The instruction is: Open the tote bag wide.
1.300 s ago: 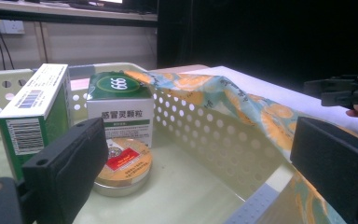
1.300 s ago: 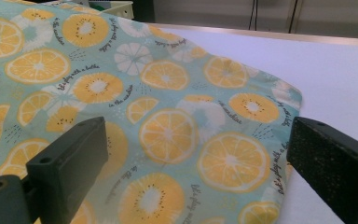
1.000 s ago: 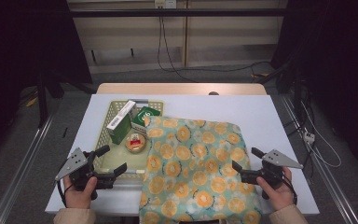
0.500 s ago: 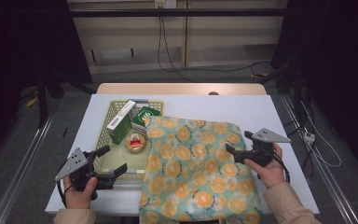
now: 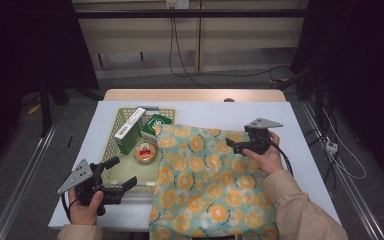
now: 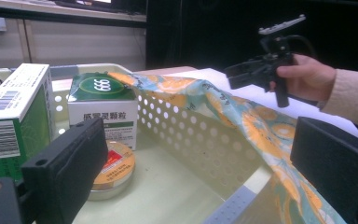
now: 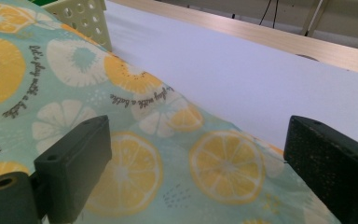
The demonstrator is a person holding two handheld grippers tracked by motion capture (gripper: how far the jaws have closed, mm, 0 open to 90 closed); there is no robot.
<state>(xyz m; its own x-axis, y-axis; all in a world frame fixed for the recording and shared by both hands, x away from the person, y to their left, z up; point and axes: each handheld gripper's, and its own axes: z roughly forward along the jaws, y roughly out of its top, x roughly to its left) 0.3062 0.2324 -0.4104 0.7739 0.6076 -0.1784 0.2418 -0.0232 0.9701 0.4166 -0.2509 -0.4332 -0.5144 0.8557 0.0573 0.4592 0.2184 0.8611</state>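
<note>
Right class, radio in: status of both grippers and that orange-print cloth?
Left gripper open, beside cream perforated basket. Right gripper open, above teal orange-slice cloth. Cloth corner drapes basket rim.

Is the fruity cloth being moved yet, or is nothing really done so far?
Nothing looks done yet. The cloth lies flat on the table, one corner draped over the basket rim. In hand: the right gripper hovers open above its far edge; the left gripper waits open by the basket. Grabbing it is left.

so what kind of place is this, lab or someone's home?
Most likely a lab or data-collection room: a white-covered table with bare cables running down the wall behind it, metal floor rails, and a handheld tool with camera.
</note>
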